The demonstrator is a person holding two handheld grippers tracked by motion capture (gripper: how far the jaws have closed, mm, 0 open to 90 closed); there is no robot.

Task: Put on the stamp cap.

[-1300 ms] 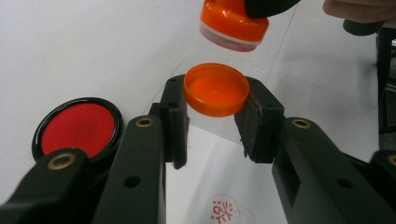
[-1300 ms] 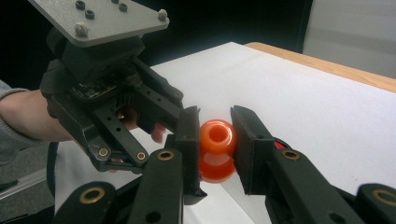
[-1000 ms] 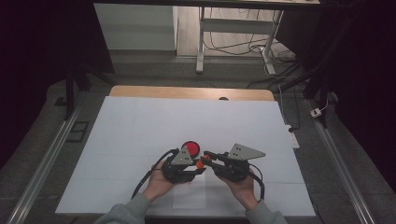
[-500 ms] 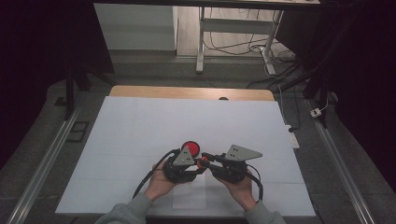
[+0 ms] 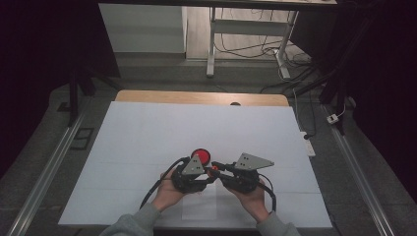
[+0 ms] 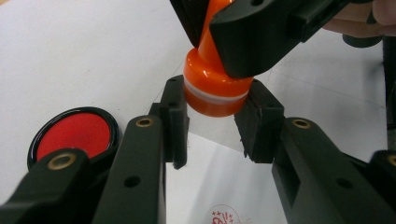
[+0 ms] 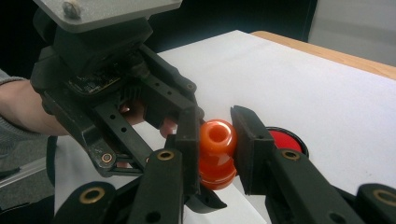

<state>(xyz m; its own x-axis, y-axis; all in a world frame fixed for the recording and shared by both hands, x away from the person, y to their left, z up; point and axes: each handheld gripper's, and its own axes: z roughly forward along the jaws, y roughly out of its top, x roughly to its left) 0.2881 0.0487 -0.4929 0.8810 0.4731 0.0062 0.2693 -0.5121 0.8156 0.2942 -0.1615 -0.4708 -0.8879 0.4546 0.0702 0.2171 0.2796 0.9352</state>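
Between the right gripper [image 7: 212, 144] jaws, an orange stamp [image 7: 216, 154] stands upright, pinched by its neck; the left gripper [image 6: 212, 123] jaws sit spread either side of its base, just beneath. Beyond, left of both, lies the red ink pad [image 6: 74, 135].

Both hands hold their tools close together near the table's front edge. The left gripper [image 5: 209, 173] stands parted; the right gripper [image 7: 215, 144] is clamped.
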